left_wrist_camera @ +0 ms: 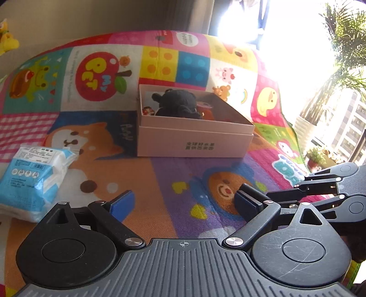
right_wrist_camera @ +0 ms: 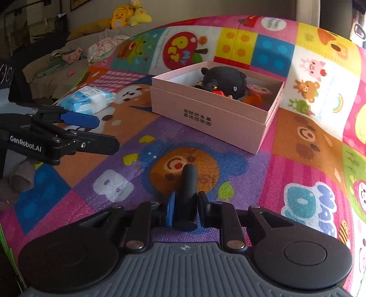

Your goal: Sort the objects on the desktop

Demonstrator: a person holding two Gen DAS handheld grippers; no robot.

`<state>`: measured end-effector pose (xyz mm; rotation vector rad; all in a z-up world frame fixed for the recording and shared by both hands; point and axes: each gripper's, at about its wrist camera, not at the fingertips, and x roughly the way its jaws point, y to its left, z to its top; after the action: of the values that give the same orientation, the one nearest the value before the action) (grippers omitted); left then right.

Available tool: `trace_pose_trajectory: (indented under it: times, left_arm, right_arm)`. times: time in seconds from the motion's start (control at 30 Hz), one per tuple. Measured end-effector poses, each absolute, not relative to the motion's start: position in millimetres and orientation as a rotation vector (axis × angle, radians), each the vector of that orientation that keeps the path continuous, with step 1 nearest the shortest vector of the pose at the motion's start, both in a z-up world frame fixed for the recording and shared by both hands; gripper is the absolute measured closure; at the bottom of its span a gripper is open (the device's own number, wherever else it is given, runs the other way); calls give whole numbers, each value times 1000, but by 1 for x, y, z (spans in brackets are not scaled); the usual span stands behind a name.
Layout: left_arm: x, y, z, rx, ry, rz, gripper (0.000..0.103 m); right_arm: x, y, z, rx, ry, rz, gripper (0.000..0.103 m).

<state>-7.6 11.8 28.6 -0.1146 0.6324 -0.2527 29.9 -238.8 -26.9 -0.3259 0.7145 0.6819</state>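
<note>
A pink cardboard box (left_wrist_camera: 194, 141) (right_wrist_camera: 215, 114) stands on a colourful cartoon mat. Inside lie a black plush toy (left_wrist_camera: 178, 102) (right_wrist_camera: 225, 78) and small red and orange items (right_wrist_camera: 254, 98). A blue and white tissue pack (left_wrist_camera: 34, 176) (right_wrist_camera: 87, 99) lies on the mat to the left. My left gripper (left_wrist_camera: 183, 202) is open and empty, low over the mat in front of the box; it also shows in the right wrist view (right_wrist_camera: 98, 132). My right gripper (right_wrist_camera: 185, 209) is shut on a dark cylindrical object (right_wrist_camera: 186, 194), held above the mat before the box.
The mat (left_wrist_camera: 160, 173) covers the whole work surface. A bright window with plants (left_wrist_camera: 338, 68) is at the right. A couch with clothes and yellow plush toys (right_wrist_camera: 128, 16) stands behind the mat on the left.
</note>
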Motion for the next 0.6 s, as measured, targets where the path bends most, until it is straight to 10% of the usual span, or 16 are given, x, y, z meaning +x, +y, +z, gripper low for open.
trace_pose_trajectory:
  times: [0.6]
  left_arm:
    - [-13,15,23,-138,652,-244,4]
  right_arm:
    - [86,-261,-40,-276,668,265,58]
